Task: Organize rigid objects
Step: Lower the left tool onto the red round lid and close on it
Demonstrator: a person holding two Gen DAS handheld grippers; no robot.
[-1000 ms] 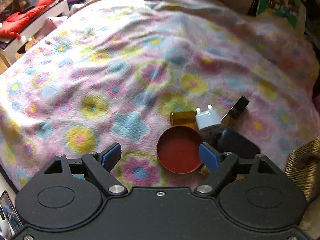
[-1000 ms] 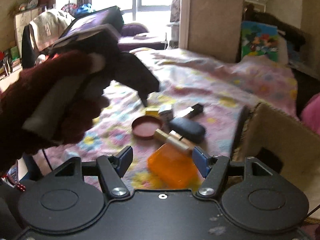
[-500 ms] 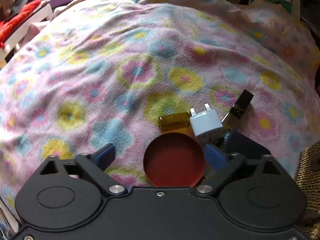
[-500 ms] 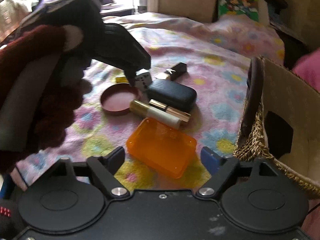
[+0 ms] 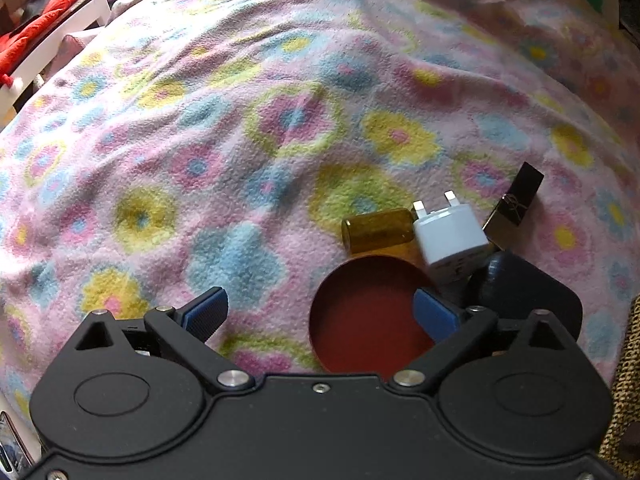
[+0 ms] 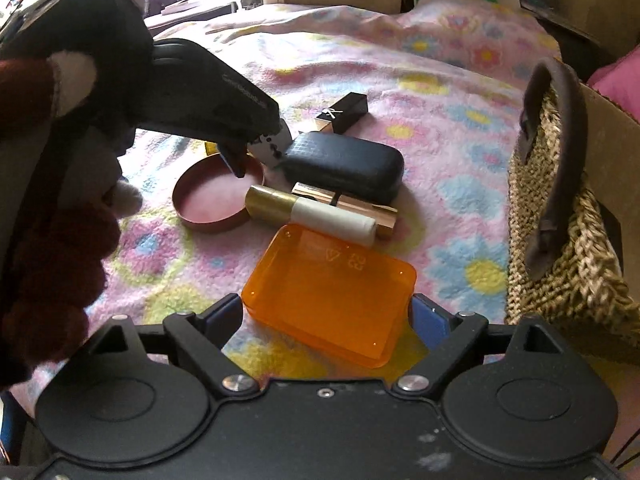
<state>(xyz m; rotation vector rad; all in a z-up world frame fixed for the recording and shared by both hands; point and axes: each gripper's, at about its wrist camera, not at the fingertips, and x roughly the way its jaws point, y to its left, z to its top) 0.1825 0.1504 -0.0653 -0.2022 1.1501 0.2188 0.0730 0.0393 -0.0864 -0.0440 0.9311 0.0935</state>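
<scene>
In the left wrist view my left gripper (image 5: 320, 312) stands open low over the flowered blanket (image 5: 240, 140). Its right finger (image 5: 434, 314) hangs over a red round lid (image 5: 360, 332). Behind the lid lie an amber bottle (image 5: 378, 230), a white plug (image 5: 452, 236), a black lipstick box (image 5: 516, 204) and a dark case (image 5: 528, 296). In the right wrist view my right gripper (image 6: 328, 316) is opening its jaws. The orange plastic box (image 6: 332, 292) lies on the blanket between them, and the pads are not pressing on it.
A woven basket (image 6: 568, 248) with a dark handle stands at the right, inside a cardboard box. A gold-and-white tube (image 6: 308, 212) and a rose-gold lipstick (image 6: 360, 206) lie between the orange box and the dark case (image 6: 344, 164). A gloved hand (image 6: 52, 220) fills the left.
The left gripper's jaws widened and it sank toward the red lid. The right gripper swung down over the orange box with its jaws spreading to either side of it.
</scene>
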